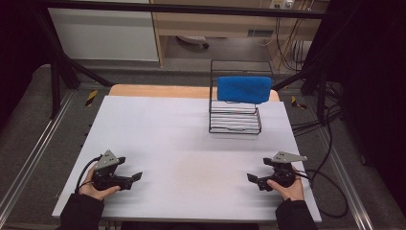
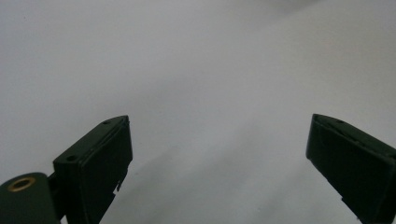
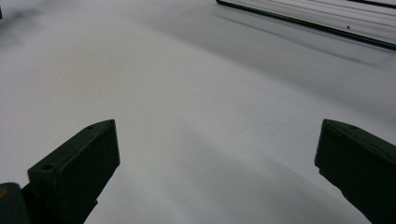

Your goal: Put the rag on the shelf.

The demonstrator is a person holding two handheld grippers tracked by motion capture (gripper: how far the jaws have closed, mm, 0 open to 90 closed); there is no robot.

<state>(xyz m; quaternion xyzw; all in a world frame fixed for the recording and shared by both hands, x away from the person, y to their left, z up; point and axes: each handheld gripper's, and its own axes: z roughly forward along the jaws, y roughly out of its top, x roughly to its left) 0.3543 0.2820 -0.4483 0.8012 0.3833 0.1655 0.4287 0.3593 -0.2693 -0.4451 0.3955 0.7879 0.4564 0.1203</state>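
- Both claws, left claw point(image 1: 135, 177) and right claw point(image 1: 252, 178), rest wide and empty on the white bench point(image 1: 191, 143).
- Blue towel point(image 1: 244, 89) drapes the wire rack point(image 1: 234, 120), untouched; the work looks unstarted.

No readable text, label, brand or number anywhere on the table, rack or grippers.

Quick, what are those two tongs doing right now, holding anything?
Left tongs: open, holding nothing, low over the white table.
Right tongs: open, holding nothing.
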